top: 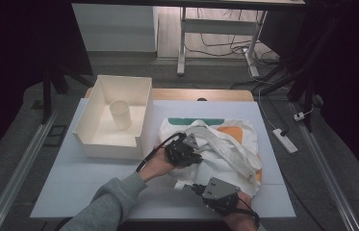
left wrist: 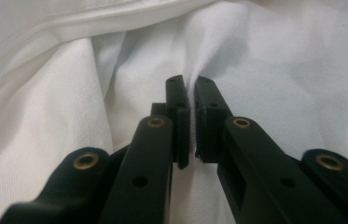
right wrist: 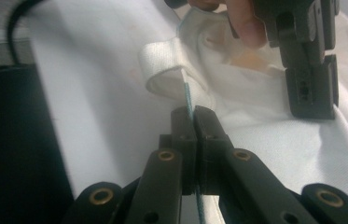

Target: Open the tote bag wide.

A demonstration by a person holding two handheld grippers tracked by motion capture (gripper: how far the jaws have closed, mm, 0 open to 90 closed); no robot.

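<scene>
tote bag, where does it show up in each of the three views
High view: the tote bag lies right of centre on the table, beside the white box.
Left gripper view: its white cloth spreads behind the jaws, a fold pinched between them.
Right gripper view: it runs from centre to right, its blue-edged hem in the jaws.
Shared landmark: the left gripper, on the bag in the high view and at the upper right of the right gripper view.
</scene>
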